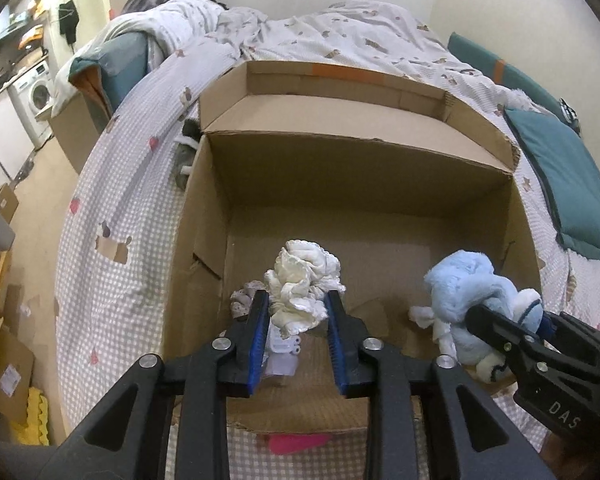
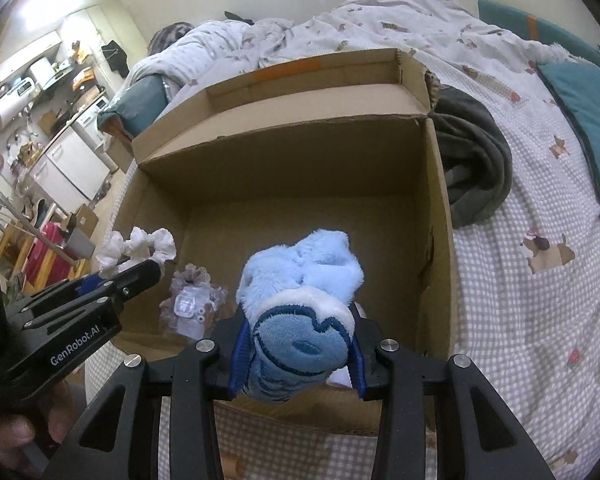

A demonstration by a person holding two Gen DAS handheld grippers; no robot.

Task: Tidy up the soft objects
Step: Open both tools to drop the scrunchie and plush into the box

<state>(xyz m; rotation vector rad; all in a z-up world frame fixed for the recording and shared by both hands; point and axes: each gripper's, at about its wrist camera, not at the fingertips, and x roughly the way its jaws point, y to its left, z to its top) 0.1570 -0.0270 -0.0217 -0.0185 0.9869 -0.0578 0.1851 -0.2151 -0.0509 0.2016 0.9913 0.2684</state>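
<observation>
Over the open cardboard box (image 1: pixel 380 168) on the bed (image 1: pixel 112 240), the left gripper (image 1: pixel 298 300) pinches a white ruffled scrunchie (image 1: pixel 304 276), bunched upward. The right gripper (image 2: pixel 296 340) clamps a light-blue plush toy (image 2: pixel 300 280), its long axis running forward along the fingers, over the box's right side.

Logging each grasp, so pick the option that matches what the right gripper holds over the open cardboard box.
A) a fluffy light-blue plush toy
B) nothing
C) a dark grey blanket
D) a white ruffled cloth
A: the right gripper has its blue-padded fingers closed on the fluffy light-blue plush toy above the open cardboard box, while the white ruffled cloth sits in the left gripper.
</observation>
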